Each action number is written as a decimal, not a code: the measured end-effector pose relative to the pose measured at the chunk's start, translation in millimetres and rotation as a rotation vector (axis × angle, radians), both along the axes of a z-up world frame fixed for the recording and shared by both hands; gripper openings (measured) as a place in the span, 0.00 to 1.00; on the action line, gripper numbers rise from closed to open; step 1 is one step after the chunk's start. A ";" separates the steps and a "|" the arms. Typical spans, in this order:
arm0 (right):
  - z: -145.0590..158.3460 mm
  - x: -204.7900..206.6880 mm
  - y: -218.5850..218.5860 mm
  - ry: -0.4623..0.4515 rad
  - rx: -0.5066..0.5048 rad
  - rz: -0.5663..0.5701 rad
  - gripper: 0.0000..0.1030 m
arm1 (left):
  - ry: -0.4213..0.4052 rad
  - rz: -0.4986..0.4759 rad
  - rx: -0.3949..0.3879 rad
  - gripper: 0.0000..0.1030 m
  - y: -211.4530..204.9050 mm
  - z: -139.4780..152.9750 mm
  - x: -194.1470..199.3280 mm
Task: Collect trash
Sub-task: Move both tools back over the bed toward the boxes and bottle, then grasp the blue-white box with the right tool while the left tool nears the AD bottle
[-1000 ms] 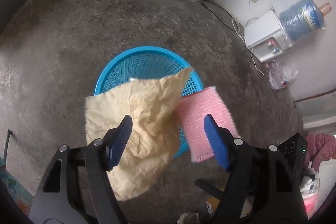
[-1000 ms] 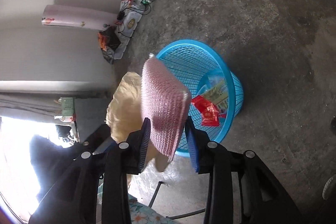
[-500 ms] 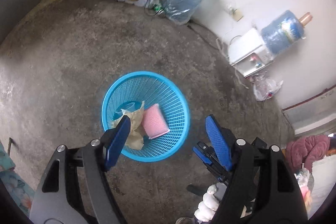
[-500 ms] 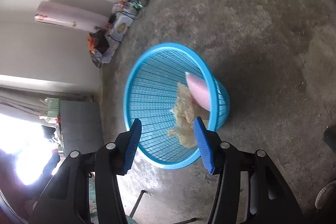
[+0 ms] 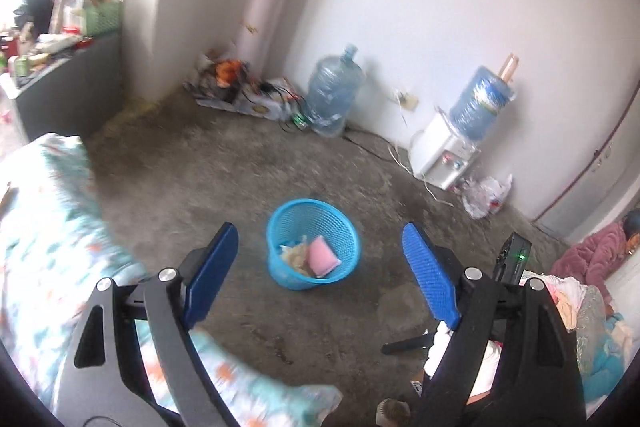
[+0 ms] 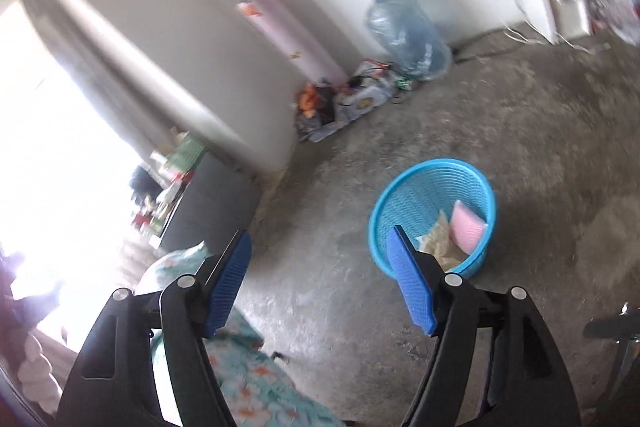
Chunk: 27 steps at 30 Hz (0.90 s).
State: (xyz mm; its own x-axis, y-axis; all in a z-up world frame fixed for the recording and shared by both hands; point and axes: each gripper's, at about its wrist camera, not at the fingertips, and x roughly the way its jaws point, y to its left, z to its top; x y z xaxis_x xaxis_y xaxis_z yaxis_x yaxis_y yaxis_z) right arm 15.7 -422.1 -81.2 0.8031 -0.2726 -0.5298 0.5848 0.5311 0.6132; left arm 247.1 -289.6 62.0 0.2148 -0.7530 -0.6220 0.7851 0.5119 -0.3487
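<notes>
A blue mesh basket (image 5: 276, 227) stands on the concrete floor; it also shows in the right wrist view (image 6: 384, 203). Inside lie a pink sponge (image 5: 322, 255) (image 6: 466, 227) and a crumpled yellowish paper (image 5: 294, 255) (image 6: 436, 241). My left gripper (image 5: 318, 259) is open and empty, held well above and back from the basket. My right gripper (image 6: 320, 259) is open and empty, above the floor to the left of the basket.
A floral bedspread (image 5: 44, 227) (image 6: 256, 387) lies at the lower left. Along the wall stand a water jug (image 5: 332, 95), a water dispenser (image 5: 444, 155), a rolled mat (image 5: 264, 7) and a pile of cables and boxes (image 5: 244, 91). A plastic bag (image 5: 486, 193) lies by the dispenser.
The paper and the pink sponge left my grippers and dropped into the basket. Both grippers have since pulled up and back, far from the basket, and stay open.
</notes>
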 end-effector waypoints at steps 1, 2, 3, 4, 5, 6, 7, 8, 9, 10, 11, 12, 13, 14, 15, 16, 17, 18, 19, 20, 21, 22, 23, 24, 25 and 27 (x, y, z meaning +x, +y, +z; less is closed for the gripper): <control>8.0 2.6 12.7 -0.001 -0.026 0.034 0.75 | -0.008 0.034 -0.015 0.78 23.5 7.9 -3.9; 17.3 6.1 26.6 0.001 -0.065 0.071 0.78 | -0.011 0.074 -0.032 0.78 48.6 15.4 -8.5; 25.9 9.0 37.8 0.005 -0.108 0.104 0.80 | -0.016 0.109 -0.050 0.78 72.7 22.7 -12.6; 36.2 13.5 50.9 0.010 -0.155 0.139 0.81 | -0.029 0.144 -0.068 0.78 95.6 29.0 -18.0; 46.7 17.3 64.2 0.015 -0.199 0.175 0.83 | -0.048 0.182 -0.086 0.78 119.5 35.8 -23.4; 55.4 20.0 75.0 0.010 -0.223 0.206 0.83 | -0.072 0.220 -0.108 0.78 145.6 42.5 -30.2; 62.5 22.2 84.2 -0.005 -0.228 0.236 0.83 | -0.094 0.255 -0.120 0.78 168.5 47.6 -37.0; 69.1 24.7 94.0 -0.023 -0.223 0.280 0.83 | -0.112 0.290 -0.131 0.79 192.9 52.7 -43.4; 73.6 27.8 103.2 -0.035 -0.215 0.326 0.83 | -0.124 0.330 -0.145 0.81 218.5 56.7 -50.9; 77.4 30.8 111.4 -0.041 -0.210 0.365 0.83 | -0.128 0.367 -0.154 0.82 239.3 59.2 -56.8; 80.8 34.7 122.3 -0.045 -0.207 0.409 0.83 | -0.128 0.411 -0.165 0.82 263.4 60.2 -63.6; 83.0 37.5 133.1 -0.049 -0.205 0.448 0.83 | -0.126 0.452 -0.173 0.82 285.8 60.2 -68.5; 85.2 41.1 143.2 -0.057 -0.198 0.491 0.83 | -0.125 0.491 -0.181 0.82 307.1 59.1 -75.2; 87.4 45.7 154.6 -0.064 -0.190 0.529 0.83 | -0.127 0.525 -0.185 0.82 328.2 57.7 -82.0; 90.0 51.0 167.4 -0.068 -0.180 0.570 0.83 | -0.131 0.557 -0.184 0.82 342.9 55.4 -85.5; 91.7 55.4 179.0 -0.070 -0.171 0.610 0.83 | -0.133 0.590 -0.179 0.82 356.3 51.1 -90.9; 93.7 59.9 191.7 -0.073 -0.164 0.648 0.83 | -0.133 0.621 -0.175 0.82 372.4 47.2 -97.5; 96.1 63.9 206.4 -0.077 -0.160 0.686 0.83 | -0.133 0.648 -0.174 0.83 391.2 43.7 -102.7; 97.3 67.8 216.9 -0.076 -0.157 0.721 0.83 | -0.131 0.674 -0.175 0.83 401.7 39.4 -107.0; 97.8 71.9 228.6 -0.070 -0.153 0.757 0.83 | -0.125 0.699 -0.177 0.83 414.9 34.2 -112.1; 98.8 75.7 240.0 -0.067 -0.149 0.785 0.83 | -0.116 0.722 -0.179 0.83 424.8 30.3 -114.5; 98.1 78.7 249.9 -0.064 -0.142 0.815 0.83 | -0.104 0.745 -0.182 0.83 434.2 24.9 -118.0; 97.3 81.5 259.4 -0.058 -0.134 0.844 0.83 | -0.092 0.761 -0.187 0.83 441.1 19.6 -120.3; 97.4 83.8 269.6 -0.050 -0.127 0.869 0.83 | -0.079 0.781 -0.192 0.83 450.8 12.7 -123.2; 96.7 85.1 277.5 -0.046 -0.120 0.891 0.83 | -0.069 0.796 -0.193 0.83 459.9 7.5 -127.1; 95.8 87.7 292.2 -0.032 -0.114 0.934 0.83 | -0.052 0.820 -0.194 0.83 472.1 -3.6 -133.5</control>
State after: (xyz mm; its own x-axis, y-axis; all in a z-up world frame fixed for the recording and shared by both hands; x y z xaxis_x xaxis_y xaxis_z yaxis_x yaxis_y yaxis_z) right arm 103.3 -129.9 14.6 0.7362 0.4405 -0.5139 -0.1243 0.8343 0.5371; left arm 113.6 182.5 58.4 0.7647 -0.4388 -0.4719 0.2088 0.8615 -0.4628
